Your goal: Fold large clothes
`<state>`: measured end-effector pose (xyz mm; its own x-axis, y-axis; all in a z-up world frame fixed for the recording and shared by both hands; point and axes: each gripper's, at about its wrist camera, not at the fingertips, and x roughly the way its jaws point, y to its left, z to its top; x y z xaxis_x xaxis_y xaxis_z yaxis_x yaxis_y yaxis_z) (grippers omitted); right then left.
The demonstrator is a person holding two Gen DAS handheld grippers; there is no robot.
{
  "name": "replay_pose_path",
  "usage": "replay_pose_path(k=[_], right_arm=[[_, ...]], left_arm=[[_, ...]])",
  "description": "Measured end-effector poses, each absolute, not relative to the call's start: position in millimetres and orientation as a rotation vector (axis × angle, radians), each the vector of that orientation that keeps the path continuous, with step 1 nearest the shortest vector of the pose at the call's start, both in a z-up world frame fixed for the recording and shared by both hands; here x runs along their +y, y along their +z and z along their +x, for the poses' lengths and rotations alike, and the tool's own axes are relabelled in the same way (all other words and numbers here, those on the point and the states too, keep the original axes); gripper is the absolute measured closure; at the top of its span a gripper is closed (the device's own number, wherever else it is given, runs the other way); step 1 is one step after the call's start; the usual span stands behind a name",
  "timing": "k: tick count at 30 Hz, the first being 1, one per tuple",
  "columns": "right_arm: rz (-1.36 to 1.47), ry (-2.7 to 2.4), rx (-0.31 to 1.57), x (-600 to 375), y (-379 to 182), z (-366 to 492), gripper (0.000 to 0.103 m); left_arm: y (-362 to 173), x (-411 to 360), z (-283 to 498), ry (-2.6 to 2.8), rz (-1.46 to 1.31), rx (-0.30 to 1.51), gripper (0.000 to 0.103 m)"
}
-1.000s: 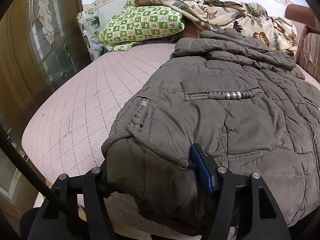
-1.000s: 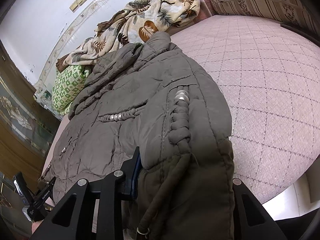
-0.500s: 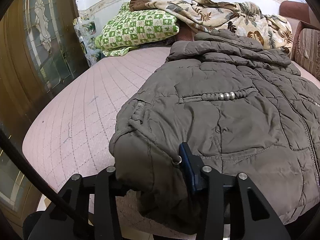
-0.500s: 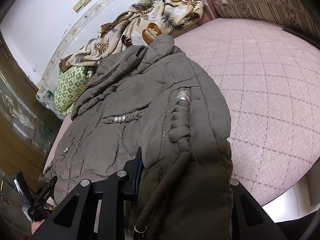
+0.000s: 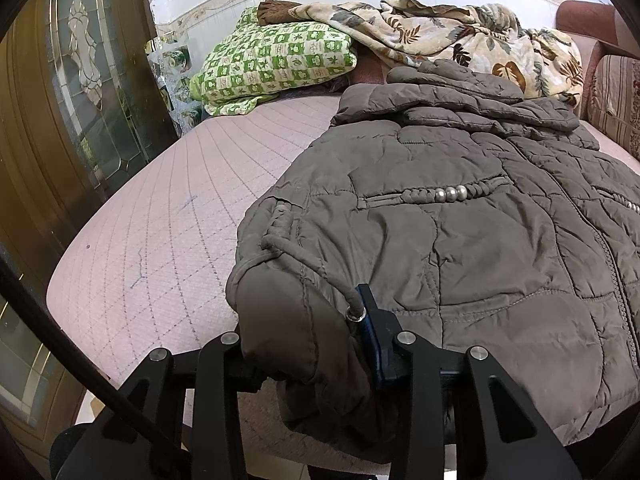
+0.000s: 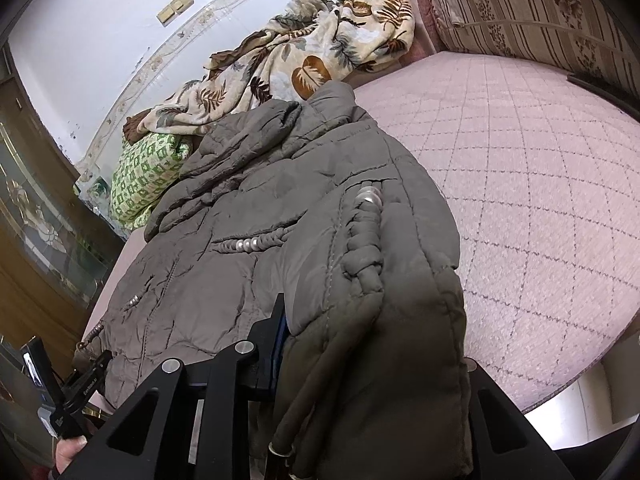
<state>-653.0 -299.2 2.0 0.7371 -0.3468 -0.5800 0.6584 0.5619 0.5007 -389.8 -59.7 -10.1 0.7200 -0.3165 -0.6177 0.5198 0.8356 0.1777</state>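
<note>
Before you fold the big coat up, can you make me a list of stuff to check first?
1. Left gripper has just been closing on the coat hem corner: ok.
2. Right gripper pinches the other hem corner: ok.
3. Drawstring clear of the fingers: not ok, it lies against one.
4. Blanket and green pillow off the coat: cannot tell.
5. Bare bed beside the coat: ok.
</note>
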Motion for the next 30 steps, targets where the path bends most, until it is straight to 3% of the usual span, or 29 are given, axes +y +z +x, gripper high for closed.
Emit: replay_pose_path(k=[13, 25, 30], right_arm=[[0.765, -0.633, 0.472, -300.9, 0.9, -646.5, 0.075], [0.721, -0.632, 0.586, -306.5, -8.9, -621.8, 0.051], [0.68, -0.645, 0.6, -303.9, -7.1, -618.9, 0.053]], left_arm=[[-10.8, -62.0, -390.8, -0.46, 0.354, 0.615, 0.065], [-14.3, -62.7, -390.3, -0.435, 0.367, 0.604, 0.06], [-14.6, -66.0, -387.2, -0.424, 0.36, 0.61, 0.058]])
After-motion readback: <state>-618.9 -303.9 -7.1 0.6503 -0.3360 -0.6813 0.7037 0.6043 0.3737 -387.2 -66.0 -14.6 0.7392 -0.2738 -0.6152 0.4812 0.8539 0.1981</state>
